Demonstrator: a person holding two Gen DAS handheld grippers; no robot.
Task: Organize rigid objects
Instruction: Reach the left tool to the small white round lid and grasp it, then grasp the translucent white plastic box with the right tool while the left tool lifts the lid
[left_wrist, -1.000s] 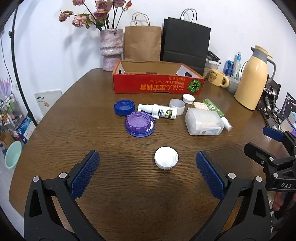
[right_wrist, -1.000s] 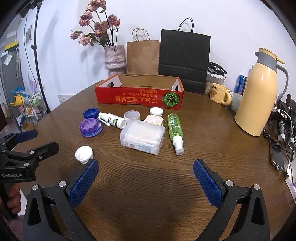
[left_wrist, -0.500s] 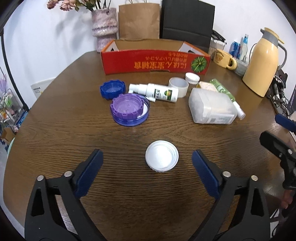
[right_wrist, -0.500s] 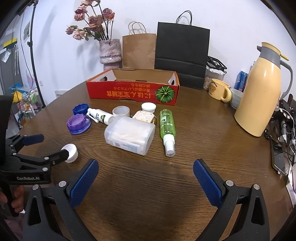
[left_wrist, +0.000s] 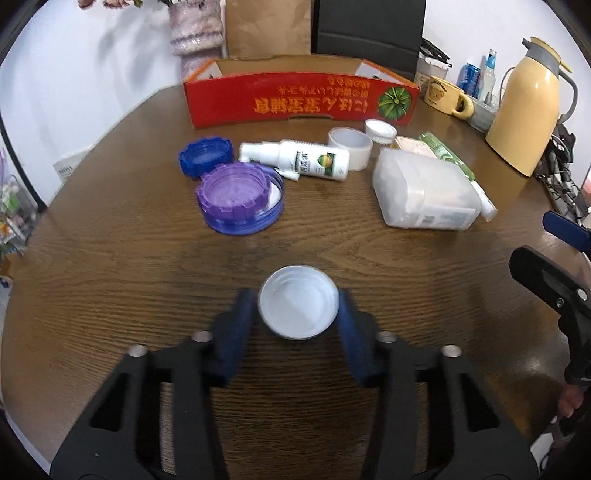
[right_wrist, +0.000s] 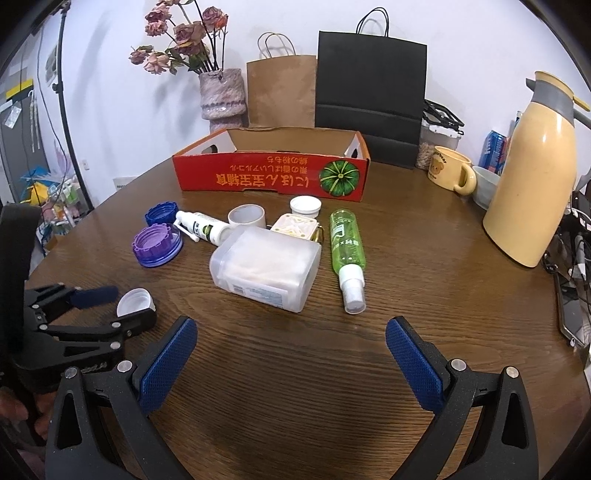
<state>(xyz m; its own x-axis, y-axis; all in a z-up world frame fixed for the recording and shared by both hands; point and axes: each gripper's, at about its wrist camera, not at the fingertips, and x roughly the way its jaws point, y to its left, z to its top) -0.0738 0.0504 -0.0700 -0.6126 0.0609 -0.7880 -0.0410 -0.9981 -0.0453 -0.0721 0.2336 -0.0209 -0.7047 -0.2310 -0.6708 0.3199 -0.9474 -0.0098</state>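
My left gripper (left_wrist: 298, 314) is shut on a white round lid (left_wrist: 298, 307), its blue pads pressing both sides; the lid also shows in the right wrist view (right_wrist: 135, 301). Beyond lie a purple lid (left_wrist: 236, 194), a blue lid (left_wrist: 205, 157), a white spray bottle (left_wrist: 306, 160), a clear plastic container (left_wrist: 424, 197) and a green spray bottle (right_wrist: 346, 245). The red cardboard box (left_wrist: 299, 103) stands open at the back. My right gripper (right_wrist: 291, 354) is open and empty above the near table.
A yellow thermos (right_wrist: 535, 177) and a yellow mug (right_wrist: 448, 173) stand at the right. A vase of flowers (right_wrist: 221, 94), a brown paper bag (right_wrist: 282, 90) and a black bag (right_wrist: 369, 81) stand behind the box. Cables and a phone lie at the right table edge.
My left gripper has moved forward and down and shut on the white lid. My right gripper has stayed open and shifted slightly.
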